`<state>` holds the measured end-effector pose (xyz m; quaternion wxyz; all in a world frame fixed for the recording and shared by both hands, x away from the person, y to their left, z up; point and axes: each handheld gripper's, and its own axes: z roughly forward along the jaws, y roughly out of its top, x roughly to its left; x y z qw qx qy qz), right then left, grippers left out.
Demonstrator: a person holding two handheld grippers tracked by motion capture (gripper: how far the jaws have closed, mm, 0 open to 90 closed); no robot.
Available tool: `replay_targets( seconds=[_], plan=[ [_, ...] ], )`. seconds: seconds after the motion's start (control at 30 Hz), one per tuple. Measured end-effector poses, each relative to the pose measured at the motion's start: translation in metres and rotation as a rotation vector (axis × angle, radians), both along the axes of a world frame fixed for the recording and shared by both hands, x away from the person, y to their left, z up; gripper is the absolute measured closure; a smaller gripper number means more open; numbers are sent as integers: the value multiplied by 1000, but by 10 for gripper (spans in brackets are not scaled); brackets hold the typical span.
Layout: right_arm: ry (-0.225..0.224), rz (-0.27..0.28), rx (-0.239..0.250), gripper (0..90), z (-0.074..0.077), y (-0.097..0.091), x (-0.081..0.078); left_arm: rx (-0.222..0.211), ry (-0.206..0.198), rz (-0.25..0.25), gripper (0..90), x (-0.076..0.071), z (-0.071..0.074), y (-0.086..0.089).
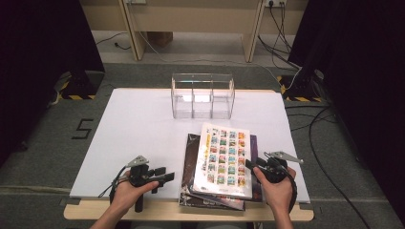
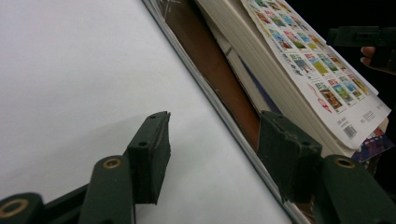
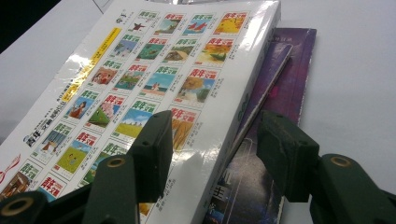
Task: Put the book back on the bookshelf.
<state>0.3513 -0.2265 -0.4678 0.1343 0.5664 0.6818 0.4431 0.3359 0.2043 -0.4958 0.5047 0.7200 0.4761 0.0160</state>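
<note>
A stack of books lies near the table's front edge. The top book (image 1: 223,159) (image 3: 154,84) is thick and white, with a grid of small coloured pictures on its cover; a dark brown book (image 1: 190,157) (image 2: 205,60) and a purple one (image 3: 280,79) lie under it. My left gripper (image 1: 165,175) (image 2: 212,154) sits low on the white table just left of the stack, jaws open and empty, one jaw by the stack's edge. On the stack's right side my right gripper (image 1: 249,164) (image 3: 212,154) is open, its jaws astride the top book's right edge without pressing it.
A clear plastic organiser (image 1: 203,95) with three compartments stands at the back middle of the white tabletop (image 1: 138,124). Cables and black stand bases lie on the floor beyond the table. The wooden table edge (image 1: 95,210) runs along the front.
</note>
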Motion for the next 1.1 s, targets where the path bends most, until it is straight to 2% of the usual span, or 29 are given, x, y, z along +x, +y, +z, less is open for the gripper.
replay_targets(
  seconds=[0.27, 0.3, 0.5, 0.67, 0.7, 0.77, 0.9, 0.97, 1.1],
  plan=[
    [59, 34, -12, 459, 4, 2, 5, 6, 2, -10, 417, 9, 4, -12],
    [76, 35, -8, 461, 4, 3, 7, 14, 15, -10, 417, 15, 8, -17],
    [124, 48, -1, 461, 11, 5, 17, -18, 42, -66, 418, 35, 24, -46],
    [155, 47, 2, 461, 13, 7, 24, -2, 80, -107, 417, 53, 28, -73],
    [155, 47, 2, 461, 13, 7, 24, -2, 80, -107, 419, 53, 28, -73],
    [174, 51, 10, 461, 13, 10, 24, 1, 101, -97, 421, 63, 28, -81],
    [201, 40, -14, 457, 9, 14, 25, 32, 133, -66, 452, 78, 28, -92],
    [216, 30, -17, 457, 8, 15, 26, 35, 151, -55, 459, 82, 26, -95],
    [217, 17, -25, 458, 8, 17, 25, 32, 178, -61, 483, 85, 23, -100]
  ],
)
